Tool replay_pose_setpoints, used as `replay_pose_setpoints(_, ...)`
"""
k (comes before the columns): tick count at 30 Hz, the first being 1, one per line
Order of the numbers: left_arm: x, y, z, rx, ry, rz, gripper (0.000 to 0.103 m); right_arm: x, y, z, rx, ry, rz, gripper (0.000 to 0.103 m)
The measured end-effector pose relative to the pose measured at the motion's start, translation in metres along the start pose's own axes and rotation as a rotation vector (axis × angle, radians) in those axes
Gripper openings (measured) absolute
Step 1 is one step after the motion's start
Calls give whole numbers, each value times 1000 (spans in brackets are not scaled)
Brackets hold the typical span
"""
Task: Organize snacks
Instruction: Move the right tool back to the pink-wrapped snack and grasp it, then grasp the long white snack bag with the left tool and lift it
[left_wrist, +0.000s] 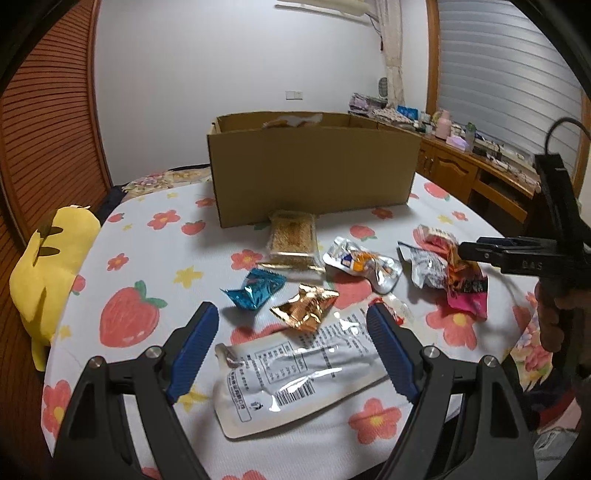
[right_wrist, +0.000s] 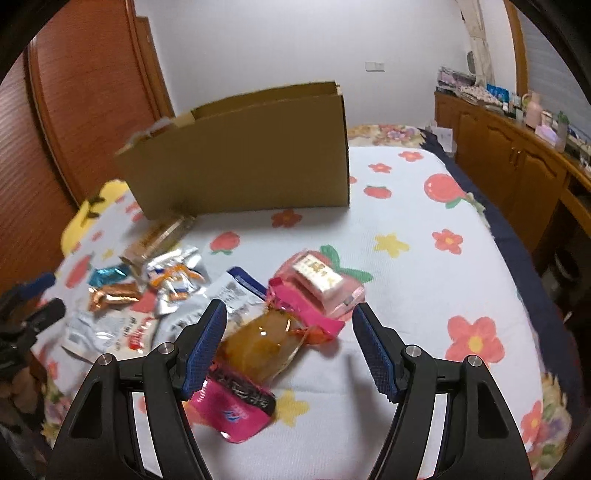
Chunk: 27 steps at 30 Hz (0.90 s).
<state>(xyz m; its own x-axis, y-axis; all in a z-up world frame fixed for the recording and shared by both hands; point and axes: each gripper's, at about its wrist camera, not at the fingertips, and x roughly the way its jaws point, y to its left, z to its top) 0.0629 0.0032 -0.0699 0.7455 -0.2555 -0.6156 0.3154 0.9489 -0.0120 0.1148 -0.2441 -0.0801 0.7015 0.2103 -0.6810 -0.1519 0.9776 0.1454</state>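
Mostly, box (left_wrist: 312, 173) contents were hidden behind its near wall. Your left gripper (left_wrist: 291, 345) hung open over the white pouch (left_wrist: 295, 380); your right gripper (right_wrist: 290, 349) was open, straddling the pink-and-amber wrapper (right_wrist: 258, 350), gripping nothing. Right of it, the tablecloth (right_wrist: 424, 295) lay bare to the edge.

Snack packets (left_wrist: 332, 266) lie before the box (left_wrist: 314, 173).

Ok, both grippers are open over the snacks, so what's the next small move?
Probably lower the left gripper and close on the white printed pouch lying flat between its open fingers; the brown cardboard box stands open behind.
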Motion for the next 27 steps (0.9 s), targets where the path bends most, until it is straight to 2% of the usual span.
replay_pose_setpoints(8,2,2,-5,33,45,-11,83,9,-8,-13,36,69,29,70)
replay_pose_setpoints(12,2,1,-3,102,73,-21,83,6,-8,-14,25,70,52,47)
replay_pose_setpoints(13,2,0,-2,119,79,-24,83,6,-8,-13,19,71,54,44)
replay_pose_setpoints(18,5,-4,2,224,124,-66,83,10,-7,-16,0,71,55,46)
replay_pose_setpoints(24,23,-10,3,318,229,-152,83,14,-9,-21,0,63,70,47)
replay_pose_setpoints(27,32,-11,3,346,258,-140,83,13,-9,-21,-11,60,64,47)
